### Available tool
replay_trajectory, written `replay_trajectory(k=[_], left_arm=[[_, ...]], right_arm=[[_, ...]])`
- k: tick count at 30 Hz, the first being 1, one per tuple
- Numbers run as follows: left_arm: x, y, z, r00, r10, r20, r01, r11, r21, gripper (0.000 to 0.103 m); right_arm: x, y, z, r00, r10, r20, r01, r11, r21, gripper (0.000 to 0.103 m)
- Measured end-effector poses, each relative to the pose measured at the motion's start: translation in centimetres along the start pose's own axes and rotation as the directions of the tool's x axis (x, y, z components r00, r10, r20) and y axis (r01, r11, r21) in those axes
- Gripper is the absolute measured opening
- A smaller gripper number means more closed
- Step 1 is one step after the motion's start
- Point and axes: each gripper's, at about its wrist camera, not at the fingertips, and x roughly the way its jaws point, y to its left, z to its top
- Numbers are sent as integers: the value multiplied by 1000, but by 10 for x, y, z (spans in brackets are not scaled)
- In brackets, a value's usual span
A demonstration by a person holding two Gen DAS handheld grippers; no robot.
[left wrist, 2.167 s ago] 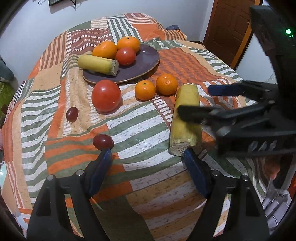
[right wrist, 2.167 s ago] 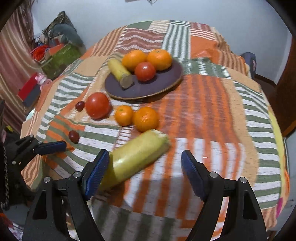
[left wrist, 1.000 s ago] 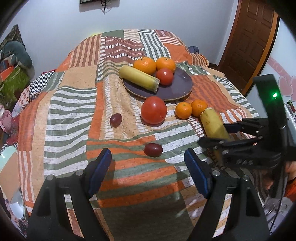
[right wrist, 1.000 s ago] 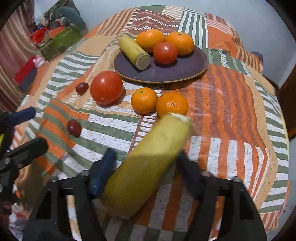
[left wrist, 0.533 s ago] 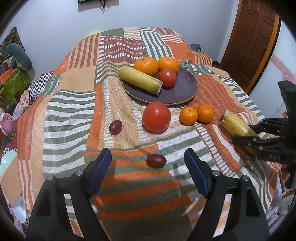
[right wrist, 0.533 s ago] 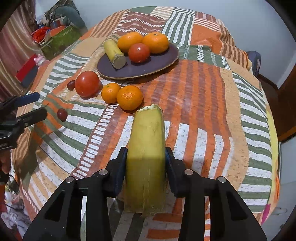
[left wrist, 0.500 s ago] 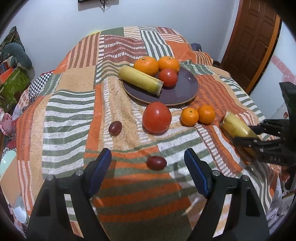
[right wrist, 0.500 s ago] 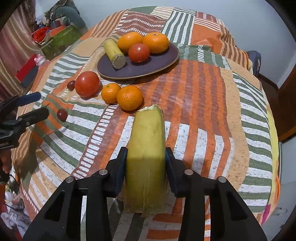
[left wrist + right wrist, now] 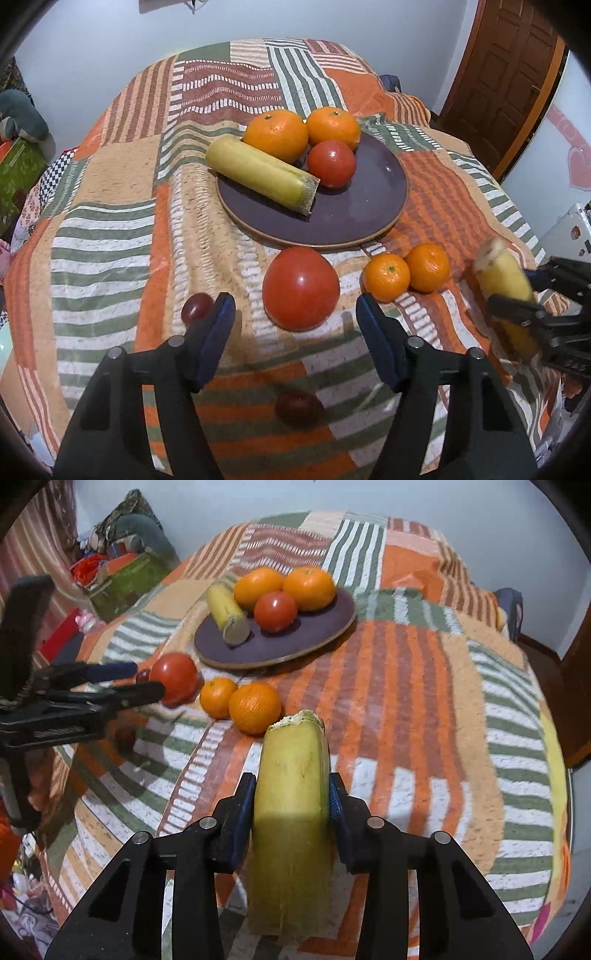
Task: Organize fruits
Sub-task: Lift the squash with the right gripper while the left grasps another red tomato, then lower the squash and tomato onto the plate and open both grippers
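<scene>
1. Right gripper point(image 9: 291, 805) is clamped on a yellow banana piece point(image 9: 291, 812); both blue pads press its sides. The torn end points forward, held up above the bedspread point(image 9: 424, 709).
2. In the left wrist view that same banana piece point(image 9: 506, 280) shows at the far right edge, blurred, between the right gripper's fingers point(image 9: 517, 310).
3. Left gripper point(image 9: 295, 314) has its jaws spread wide, holding nothing. It hangs just short of the big red tomato point(image 9: 301, 288), which sits between the two blue pads in line of sight.
4. A dark grape point(image 9: 195, 306) lies just beside the left pad; a second dark grape point(image 9: 299, 406) lies on the cloth nearer the camera, between the gripper arms.
5. Two small tangerines point(image 9: 406, 275) sit touching each other, right of the tomato, near the plate's front rim.
6. The purple plate point(image 9: 369, 206) holds another banana piece point(image 9: 262, 179), two oranges point(image 9: 303, 131) and a small tomato point(image 9: 331, 163), all grouped on its back-left half.
7. A wooden door point(image 9: 506, 81) stands at the back right; clutter point(image 9: 122, 572) sits off the left side of the bed.
</scene>
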Motion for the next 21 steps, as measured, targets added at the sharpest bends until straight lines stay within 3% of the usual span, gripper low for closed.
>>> replay_trajectory(k=[6,14,21], left_arm=[[12,3,5,999,-18,-26,17,1000,-21,68],[28,5,5,995,-59,-75,56,998,-35,50],[27,6,5,995,-67,-69,66,998,-25,49]], right_arm=[[-13,-8,17,997,-35,73,35,999,-4,35],[-13,-16,40,991,-39,127,36,999,29,35],[-9,-17,58,987,-31,160,25,999,36,35]])
